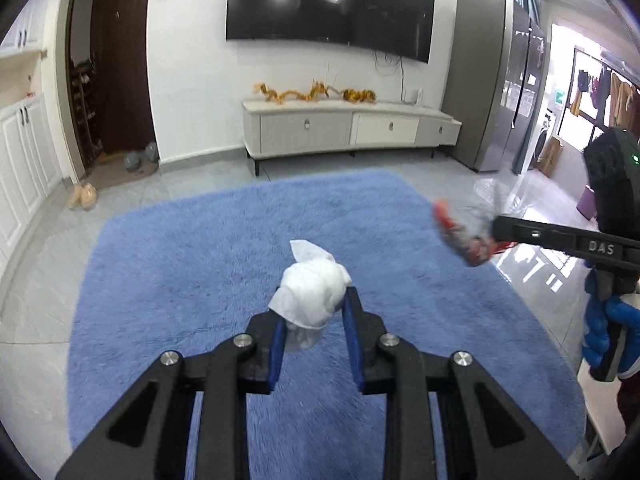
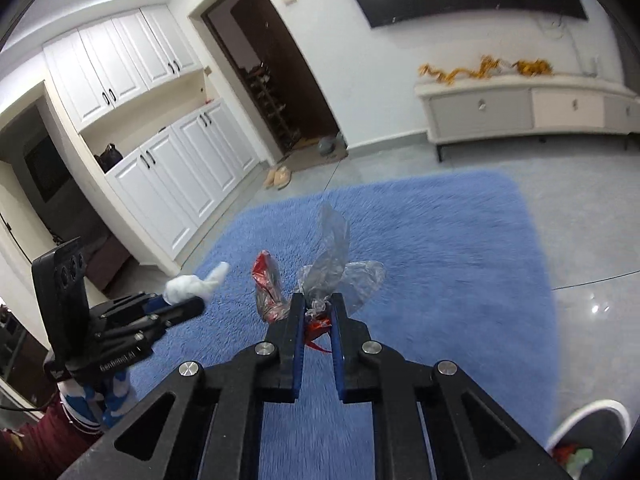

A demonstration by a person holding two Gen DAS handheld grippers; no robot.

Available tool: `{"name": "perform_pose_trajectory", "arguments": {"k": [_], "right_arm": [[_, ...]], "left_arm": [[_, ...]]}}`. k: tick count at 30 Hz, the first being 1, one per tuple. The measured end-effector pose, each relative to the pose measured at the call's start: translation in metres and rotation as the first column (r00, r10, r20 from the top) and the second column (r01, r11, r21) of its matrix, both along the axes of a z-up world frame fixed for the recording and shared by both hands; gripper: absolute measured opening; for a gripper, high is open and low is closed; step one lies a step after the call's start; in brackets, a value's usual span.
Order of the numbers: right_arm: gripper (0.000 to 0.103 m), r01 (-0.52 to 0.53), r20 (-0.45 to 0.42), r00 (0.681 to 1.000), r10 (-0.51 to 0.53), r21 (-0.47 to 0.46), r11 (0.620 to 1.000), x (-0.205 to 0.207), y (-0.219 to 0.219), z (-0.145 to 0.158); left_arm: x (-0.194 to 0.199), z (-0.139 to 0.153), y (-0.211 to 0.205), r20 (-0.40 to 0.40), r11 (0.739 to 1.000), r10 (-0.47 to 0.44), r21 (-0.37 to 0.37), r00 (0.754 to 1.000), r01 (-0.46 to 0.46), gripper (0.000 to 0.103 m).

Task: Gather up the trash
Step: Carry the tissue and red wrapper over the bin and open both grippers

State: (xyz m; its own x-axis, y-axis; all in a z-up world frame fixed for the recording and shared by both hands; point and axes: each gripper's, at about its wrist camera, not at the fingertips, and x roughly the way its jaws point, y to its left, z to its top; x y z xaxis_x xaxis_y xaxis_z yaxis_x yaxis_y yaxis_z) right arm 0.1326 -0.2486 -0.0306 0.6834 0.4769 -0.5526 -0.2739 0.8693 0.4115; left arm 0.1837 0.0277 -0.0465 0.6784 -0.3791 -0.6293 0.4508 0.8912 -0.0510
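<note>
We are in a home living room. A wall television [image 1: 330, 4] hangs at twelve o'clock above a low cabinet [image 1: 348, 126]. A blue rug [image 1: 200, 248] covers the tiled floor [image 1: 36, 288].

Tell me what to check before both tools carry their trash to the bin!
1. Left tool pinching the white tissue wad: ok, both pads press on it.
2. Right tool pinching the clear and red plastic wrapper: ok, it is bunched between the pads.
3. Both pieces lifted off the blue rug: ok.
4. Wrapper's loose ends safe: cannot tell, they flop free above the tool.
5. More trash left on the rug: ok, none shows in either view.
6. Bin ready: cannot tell; a white-rimmed container with colourful bits peeks in at the right wrist view's corner.
</note>
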Motion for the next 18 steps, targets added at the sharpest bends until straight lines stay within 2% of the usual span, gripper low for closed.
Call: {"name": "perform_pose_trajectory", "arguments": {"k": [9, 18], "right_arm": [[0.011, 0.168, 0.129, 0.978, -0.161, -0.045, 0.985, -0.111, -0.065, 0.053], [0.011, 0.311, 0.215, 0.930, -0.298, -0.032, 0.950, -0.190, -0.122, 0.078]], "left_arm": [[-0.083, 0.065, -0.034, 0.161, 0.999, -0.011, 0.035, 0.987, 0.005, 0.025], [-0.139, 0.099, -0.091, 0.258, 0.995, -0.075, 0.086, 0.963, 0.055, 0.025]]}}
